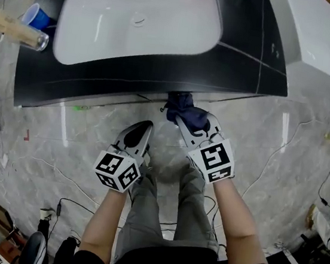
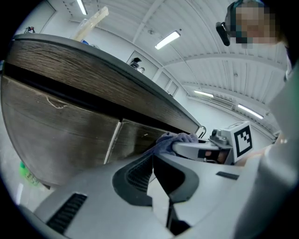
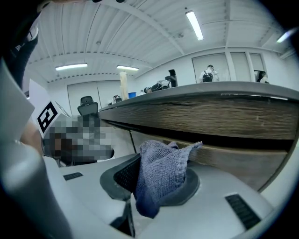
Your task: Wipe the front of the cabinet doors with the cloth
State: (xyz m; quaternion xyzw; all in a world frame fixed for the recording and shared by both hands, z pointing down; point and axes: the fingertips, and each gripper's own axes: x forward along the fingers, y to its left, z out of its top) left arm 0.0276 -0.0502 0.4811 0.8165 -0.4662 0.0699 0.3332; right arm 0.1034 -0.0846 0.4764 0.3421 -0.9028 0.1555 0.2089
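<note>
Marble-look floor [image 1: 52, 119] below, with a dark vanity top [image 1: 160, 73] and white basin [image 1: 137, 22] ahead. Clamped tight between the fingers of the right gripper [image 3: 159, 179]: a blue-grey cloth [image 3: 163, 161], bunched into a wad, rising out of the pads and spilling over their front edge, with one corner stretched toward the cabinet. Held up just under the vanity top's front lip, against or just short of the wood-grain cabinet doors [image 2: 60, 135]; cannot tell whether touching. Seen from the head view as a dark lump capping the right fingertips at the cabinet's face. Beside it, to the left and set back from the doors, the left gripper [image 2: 153, 163], fingers pressed together on nothing, near the cloth but apart from it. Farther out, a pale upright strip [image 2: 112, 140] at the seam between two doors, and a blue cup [image 1: 35, 16] on the vanity top's left end.
</note>
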